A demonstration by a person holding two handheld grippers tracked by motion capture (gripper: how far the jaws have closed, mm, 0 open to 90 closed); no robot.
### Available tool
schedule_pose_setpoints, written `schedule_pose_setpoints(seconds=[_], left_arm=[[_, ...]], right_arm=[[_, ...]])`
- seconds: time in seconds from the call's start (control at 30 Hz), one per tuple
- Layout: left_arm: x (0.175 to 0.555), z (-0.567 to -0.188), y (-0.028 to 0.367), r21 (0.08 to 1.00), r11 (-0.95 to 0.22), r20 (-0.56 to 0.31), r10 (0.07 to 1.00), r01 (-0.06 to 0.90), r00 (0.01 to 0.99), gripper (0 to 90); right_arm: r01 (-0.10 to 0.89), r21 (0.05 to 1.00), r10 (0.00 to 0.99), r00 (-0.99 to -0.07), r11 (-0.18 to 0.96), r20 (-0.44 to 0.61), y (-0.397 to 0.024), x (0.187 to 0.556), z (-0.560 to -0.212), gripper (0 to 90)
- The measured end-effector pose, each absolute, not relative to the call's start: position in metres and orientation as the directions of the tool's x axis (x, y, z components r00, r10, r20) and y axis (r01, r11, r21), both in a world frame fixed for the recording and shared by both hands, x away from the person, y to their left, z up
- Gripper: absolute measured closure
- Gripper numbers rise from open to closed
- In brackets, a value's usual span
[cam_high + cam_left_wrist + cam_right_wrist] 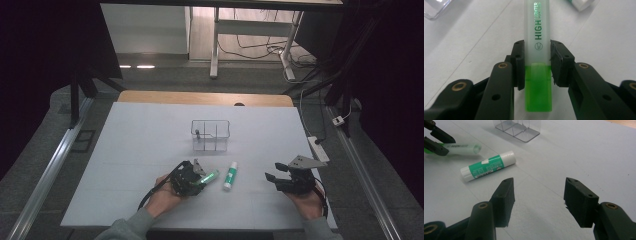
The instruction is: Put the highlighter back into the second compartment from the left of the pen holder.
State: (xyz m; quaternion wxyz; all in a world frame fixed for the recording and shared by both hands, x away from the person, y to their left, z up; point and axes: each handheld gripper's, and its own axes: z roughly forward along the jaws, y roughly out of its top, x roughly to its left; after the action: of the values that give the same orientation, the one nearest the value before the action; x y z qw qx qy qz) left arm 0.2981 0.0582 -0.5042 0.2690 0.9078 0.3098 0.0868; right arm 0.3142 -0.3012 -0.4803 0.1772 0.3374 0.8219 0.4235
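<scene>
Left gripper (199, 176) pinching a green highlighter (538, 47) near the tabletop's (140, 135) front edge, glue stick (230, 175) just beside, right gripper (276, 172) spread and empty, open surface around, clear organizer (210, 135) mid-table.

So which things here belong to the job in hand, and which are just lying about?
In the job:
- highlighter, clamped by the left gripper
- clear compartment organizer, probably its destination

Lying about:
- glue stick
- right gripper, open and idle
- power strip

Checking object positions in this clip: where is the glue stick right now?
In the high view the glue stick lies on the white table, between the two grippers, just right of the highlighter and in front of the clear organizer.
</scene>
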Motion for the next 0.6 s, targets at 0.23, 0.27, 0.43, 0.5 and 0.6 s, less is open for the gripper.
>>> schedule_pose_setpoints(seconds=[0.23, 0.27, 0.43, 0.5, 0.6], left_arm=[[0.300, -0.496, 0.077, 0.594, -0.618, -0.058, 0.605, 0.514, 0.794, 66.0], [0.300, -0.494, 0.079, 0.599, -0.618, -0.057, 0.601, 0.509, 0.797, 66.0], [0.299, -0.486, 0.091, 0.634, -0.601, -0.063, 0.587, 0.487, 0.807, 66.0], [0.298, -0.483, 0.096, 0.641, -0.593, -0.071, 0.586, 0.487, 0.807, 66.0], [0.298, -0.479, 0.102, 0.653, -0.579, -0.081, 0.587, 0.487, 0.806, 66.0]], right_arm=[[0.404, 0.813, 0.701, -0.713, 0.420, -0.008, -0.300, 0.314, -0.480, 41.4], [0.404, 0.814, 0.700, -0.714, 0.418, -0.005, -0.300, 0.314, -0.480, 41.5], [0.396, 0.818, 0.694, -0.720, 0.417, -0.005, -0.298, 0.314, -0.480, 41.4], [0.398, 0.816, 0.694, -0.720, 0.420, -0.005, -0.297, 0.313, -0.479, 41.5], [0.395, 0.818, 0.688, -0.726, 0.419, -0.002, -0.296, 0.313, -0.479, 41.4]])
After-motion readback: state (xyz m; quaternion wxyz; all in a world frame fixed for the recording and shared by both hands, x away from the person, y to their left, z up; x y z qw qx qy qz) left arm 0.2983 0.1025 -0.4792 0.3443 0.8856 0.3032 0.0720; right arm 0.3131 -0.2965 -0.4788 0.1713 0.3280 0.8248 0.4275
